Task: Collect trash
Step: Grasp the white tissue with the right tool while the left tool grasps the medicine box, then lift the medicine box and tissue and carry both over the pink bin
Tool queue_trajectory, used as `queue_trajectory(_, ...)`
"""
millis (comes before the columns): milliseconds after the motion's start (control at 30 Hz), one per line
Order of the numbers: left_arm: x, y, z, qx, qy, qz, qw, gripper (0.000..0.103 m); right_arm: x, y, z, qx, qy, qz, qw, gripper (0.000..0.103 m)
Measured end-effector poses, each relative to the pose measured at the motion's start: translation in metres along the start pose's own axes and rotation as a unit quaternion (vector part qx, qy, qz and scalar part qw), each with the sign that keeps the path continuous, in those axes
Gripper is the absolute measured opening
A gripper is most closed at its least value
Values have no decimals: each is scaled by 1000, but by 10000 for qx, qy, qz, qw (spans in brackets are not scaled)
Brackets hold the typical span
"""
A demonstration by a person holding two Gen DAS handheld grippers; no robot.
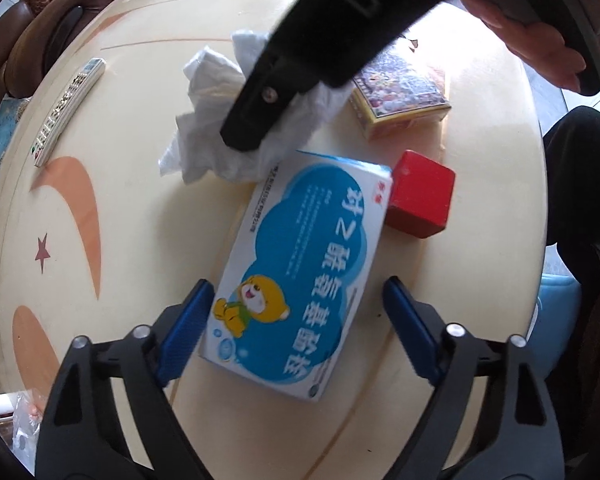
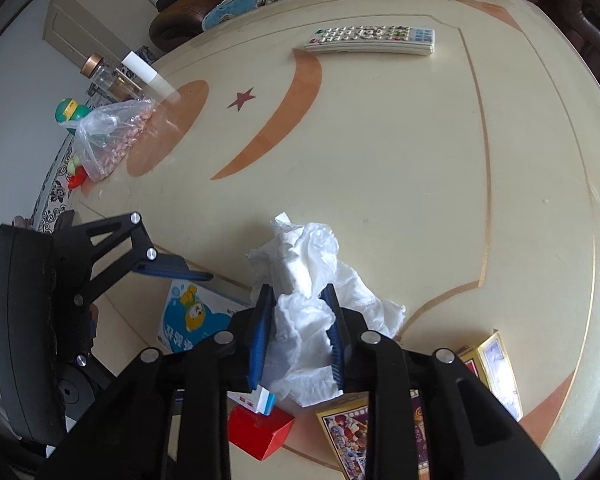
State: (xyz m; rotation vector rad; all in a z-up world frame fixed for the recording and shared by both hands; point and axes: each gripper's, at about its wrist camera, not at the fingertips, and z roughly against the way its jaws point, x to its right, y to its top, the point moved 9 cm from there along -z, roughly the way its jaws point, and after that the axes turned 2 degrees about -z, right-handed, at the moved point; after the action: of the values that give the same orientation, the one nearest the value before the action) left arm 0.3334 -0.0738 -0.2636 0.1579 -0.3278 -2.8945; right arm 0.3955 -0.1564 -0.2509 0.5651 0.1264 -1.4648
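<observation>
While the right gripper (image 2: 300, 328) points steeply down at the cream table (image 2: 400, 168), its two blue pads (image 2: 259, 332) are clenched on a crumpled white tissue (image 2: 304, 280), which bulges up between them and spills out past the fingertips toward the table's middle. From the left wrist view the same tissue (image 1: 208, 92) lies beyond the far end of a blue and white medicine box (image 1: 300, 272) printed with a cartoon bear, and the black body of the right gripper crosses over it. The left gripper (image 1: 298, 300) hangs over that box with its jaws spread wide; the blue pads (image 1: 188, 320) stand on either side of the near half of the box, and neither touches it, a clear strip of table showing at the right pad. Just beside the box's far right corner sits a red block (image 1: 420, 196), and behind that a colourful card box (image 1: 400, 92). A white remote control (image 2: 372, 40) lies well apart near the far rim, and a clear plastic bag (image 2: 108, 136) of pinkish bits rests at the table's left edge beside a glass bottle (image 2: 112, 78).
</observation>
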Motion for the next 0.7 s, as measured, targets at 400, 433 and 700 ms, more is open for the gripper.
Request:
queue_trajectory(400, 8, -16, 8, 22, 252, 515, 9984, 62, 0, -4, 21, 217, -73, -88, 9997, 25)
queue_trajectory(433, 8, -17, 8, 25, 237, 590, 9980, 62, 0, -5, 23, 240, -95, -104, 9996, 25)
queue_trajectory(700, 5, -26, -8, 141, 610, 1100, 9920, 62, 3, -18, 38, 361, -197, -159, 9990, 25)
